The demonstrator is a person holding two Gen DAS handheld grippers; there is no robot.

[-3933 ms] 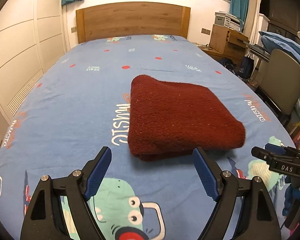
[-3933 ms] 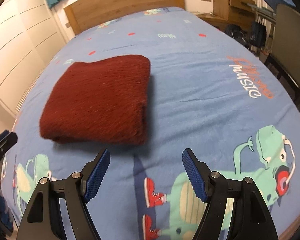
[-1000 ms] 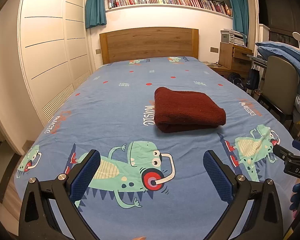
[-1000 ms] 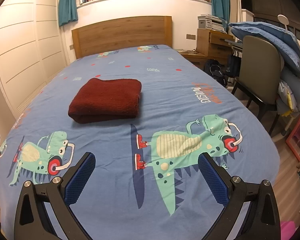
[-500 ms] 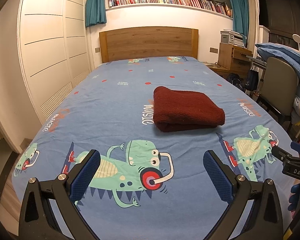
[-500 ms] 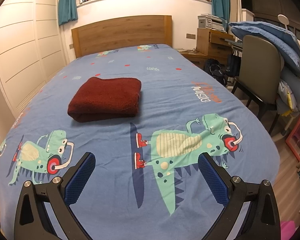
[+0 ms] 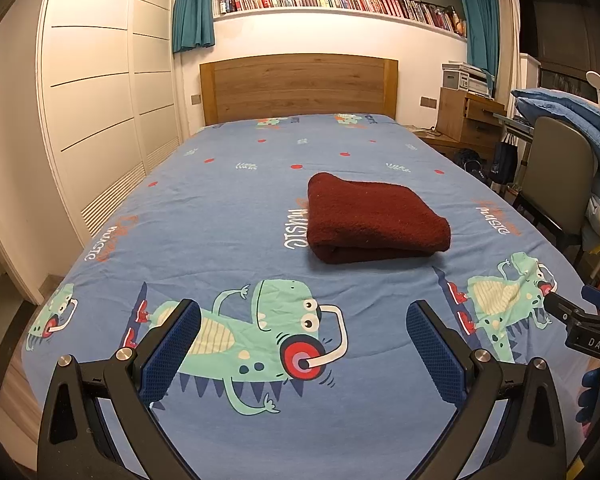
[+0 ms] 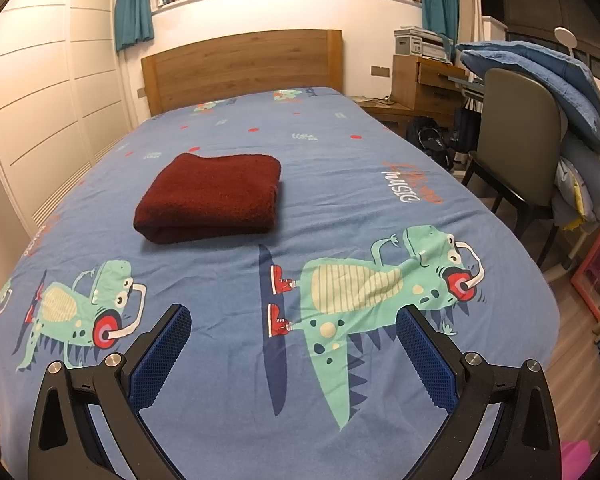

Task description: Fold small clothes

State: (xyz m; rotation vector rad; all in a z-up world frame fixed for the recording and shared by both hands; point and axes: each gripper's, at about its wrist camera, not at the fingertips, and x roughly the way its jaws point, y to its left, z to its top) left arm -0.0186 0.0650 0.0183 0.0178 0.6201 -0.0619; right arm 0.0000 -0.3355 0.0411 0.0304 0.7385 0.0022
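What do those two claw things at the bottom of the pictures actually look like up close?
Both look alike. The left gripper and the right gripper each have two black plastic arms with triangular cut-outs and silver bolt heads. Each arm ends in a finger with a blue, finely dotted pad. In the left view, the right gripper shows a white "DAS" marking, with what looks like a blue glove below it.

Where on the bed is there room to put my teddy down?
Bare sheet left of the red cloth, also between cloth and headboard. Near end is free between both open grippers. Right floor by the chair is crowded.
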